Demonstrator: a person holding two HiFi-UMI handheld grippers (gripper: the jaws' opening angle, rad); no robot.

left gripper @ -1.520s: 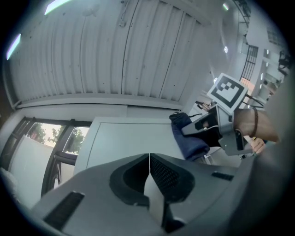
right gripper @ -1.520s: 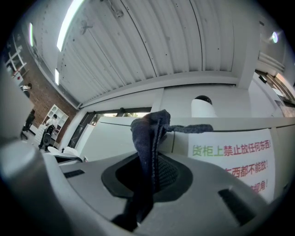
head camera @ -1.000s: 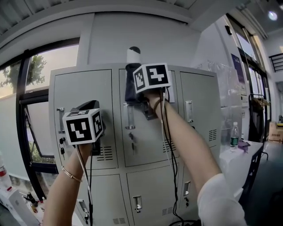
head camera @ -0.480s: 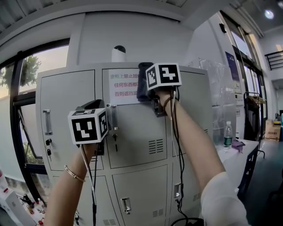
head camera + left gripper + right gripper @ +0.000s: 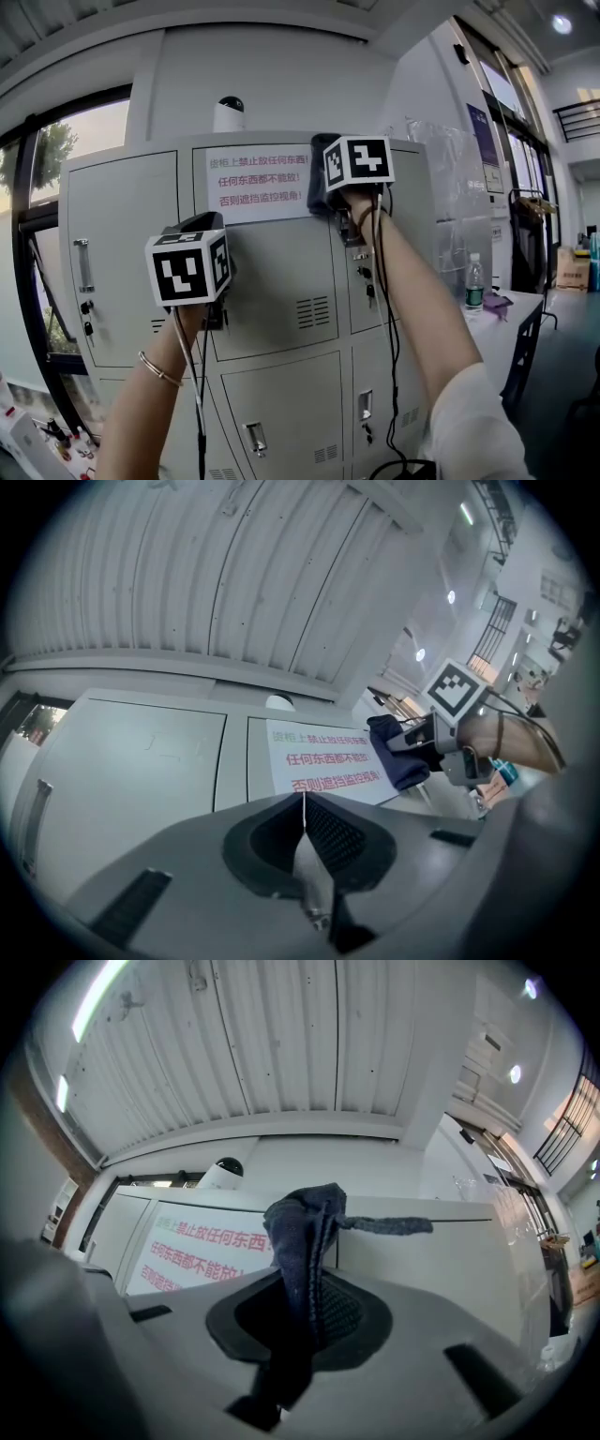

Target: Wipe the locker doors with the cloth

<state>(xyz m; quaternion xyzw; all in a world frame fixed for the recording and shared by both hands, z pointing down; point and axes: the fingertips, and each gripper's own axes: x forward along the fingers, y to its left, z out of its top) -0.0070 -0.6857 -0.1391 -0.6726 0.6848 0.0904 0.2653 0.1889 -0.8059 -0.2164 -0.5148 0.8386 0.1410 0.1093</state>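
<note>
Dark cloth (image 5: 319,178) meets the locker door (image 5: 281,281) at the notice's (image 5: 255,184) three o'clock edge. Left gripper (image 5: 302,803) view: jaws together, empty, cloth at two o'clock. Right gripper (image 5: 309,1269) view: jaws clamped on the cloth. Swept toward nine o'clock, it could snag and peel the paper.

Two tongs (image 5: 302,803) (image 5: 314,1241), one cloth (image 5: 317,169), one notice (image 5: 258,183), one bottle (image 5: 474,281), one camera (image 5: 229,114).

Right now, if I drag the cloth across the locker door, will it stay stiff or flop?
Probably floppy: the cloth bunches in folds in the right gripper, with a loose tail sticking sideways. It looks thin and light, so it should slide easily over the smooth locker door, but might catch the paper notice's edge.
</note>
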